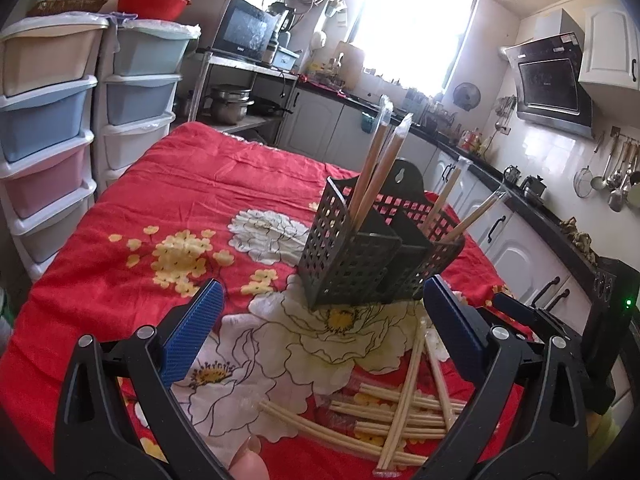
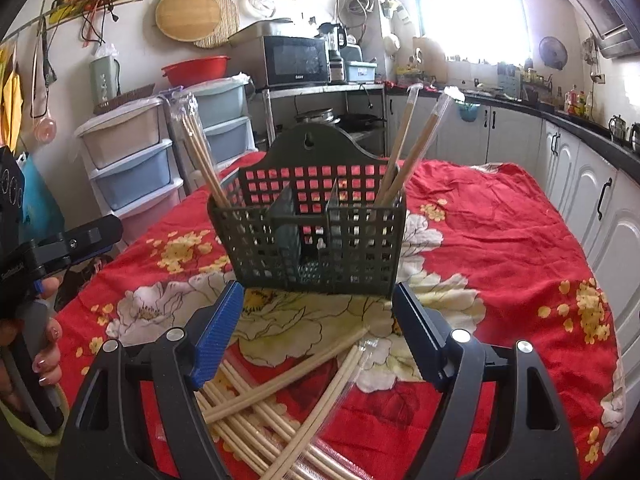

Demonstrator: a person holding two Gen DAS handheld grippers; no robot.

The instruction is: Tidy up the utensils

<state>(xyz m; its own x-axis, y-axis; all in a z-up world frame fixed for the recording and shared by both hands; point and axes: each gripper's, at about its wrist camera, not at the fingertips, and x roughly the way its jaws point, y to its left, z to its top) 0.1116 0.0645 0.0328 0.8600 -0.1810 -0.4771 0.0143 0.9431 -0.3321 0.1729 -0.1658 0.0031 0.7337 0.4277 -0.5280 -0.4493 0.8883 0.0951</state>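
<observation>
A black perforated utensil caddy (image 1: 360, 256) (image 2: 316, 240) with three compartments stands on the red floral cloth (image 1: 180, 200). Wrapped chopstick pairs (image 1: 380, 168) (image 2: 408, 148) stand in its end compartments; its middle compartment looks empty. Several loose wrapped chopsticks (image 1: 392, 408) (image 2: 280, 392) lie in a pile on the cloth in front of the caddy. My left gripper (image 1: 320, 320) is open and empty, above the cloth to the left of the pile. My right gripper (image 2: 316, 320) is open and empty, just above the pile, facing the caddy. The left gripper also shows at the left edge of the right wrist view (image 2: 60, 248).
Plastic drawer towers (image 1: 52, 128) (image 2: 132, 152) stand past the table's far left edge. A metal rack with a microwave (image 2: 296, 60) and pots stands behind. Kitchen cabinets (image 2: 580, 184) and a dark counter run along the right side.
</observation>
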